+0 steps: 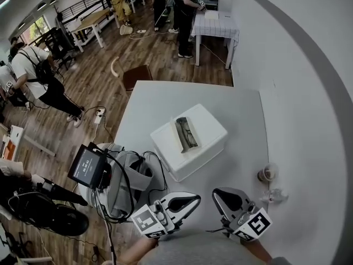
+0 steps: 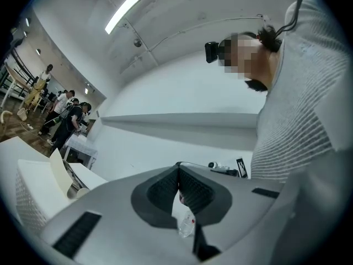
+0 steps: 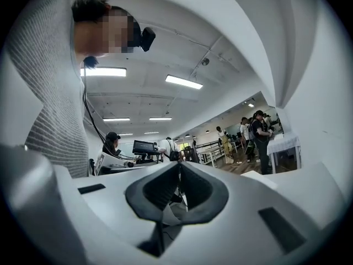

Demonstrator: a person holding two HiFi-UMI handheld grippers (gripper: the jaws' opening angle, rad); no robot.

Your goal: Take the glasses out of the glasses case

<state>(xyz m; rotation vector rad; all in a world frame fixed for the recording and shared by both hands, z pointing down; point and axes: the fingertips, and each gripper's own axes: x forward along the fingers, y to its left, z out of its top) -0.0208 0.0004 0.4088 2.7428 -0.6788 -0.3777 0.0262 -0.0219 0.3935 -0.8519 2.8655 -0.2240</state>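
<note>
My left gripper (image 1: 190,199) and right gripper (image 1: 220,195) hang nearest me, short of the white box (image 1: 190,159), both with jaws pressed together on nothing. The dark glasses case (image 1: 186,134) lies atop that box. If I arrive with the jaws closed, I could shove the case off the box.

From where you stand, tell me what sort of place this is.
Probably a shared indoor lab or workshop rather than a home. Several work tables stand on a wood floor, people stand about with gear, and a cabled monitor sits beside the white table.
</note>
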